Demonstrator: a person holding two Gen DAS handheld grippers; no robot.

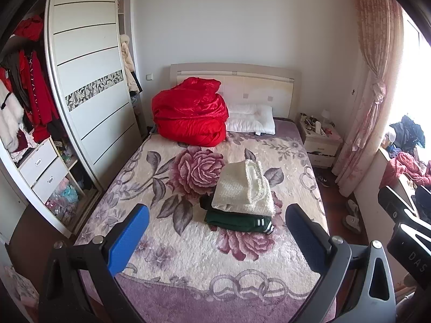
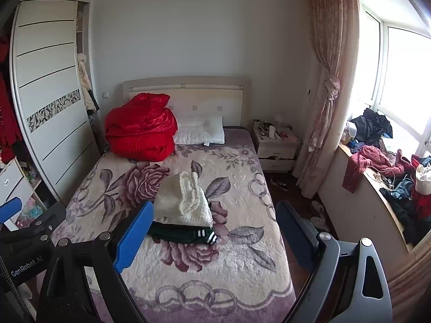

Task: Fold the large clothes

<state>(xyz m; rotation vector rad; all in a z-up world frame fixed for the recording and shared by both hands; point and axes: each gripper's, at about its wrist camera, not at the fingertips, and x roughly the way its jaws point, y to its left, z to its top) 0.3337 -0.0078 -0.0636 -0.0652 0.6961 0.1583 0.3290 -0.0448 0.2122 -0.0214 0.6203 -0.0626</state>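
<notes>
At the far left stands a wardrobe (image 1: 89, 80) with a white sliding door; beside the door, red clothes (image 1: 37, 97) hang in its open part above two drawers (image 1: 43, 169). To its right is the bed (image 1: 188, 255), covered by a blanket with big pink roses. At the head of the bed a red quilt (image 1: 188, 113) lies bunched in a heap, with a white pillow (image 1: 250, 119) just beside it on the right.

Near the middle of the bed sits a small stack of folded clothes: a cream knitted sweater (image 1: 242, 188) rests on top of a dark green garment (image 1: 237, 220) with white stripes at its cuff. Both lie flat on the blanket, well apart from the quilt.

The left gripper (image 1: 216, 238) hangs above the foot of the bed, its blue fingers spread wide with nothing between them. The right gripper (image 2: 215, 238) hangs just beside it, likewise spread wide and empty; its left finger (image 2: 133, 238) overlaps the edge of the stack in its own view, though contact cannot be told.

Further right a nightstand (image 2: 276, 148) stands by the bed, cluttered with small items. A pink curtain (image 2: 331, 88) hangs tied back next to it. At the far right, a window sill (image 2: 377, 185) carries a pile of loose clothes (image 2: 371, 158), dark and red.
</notes>
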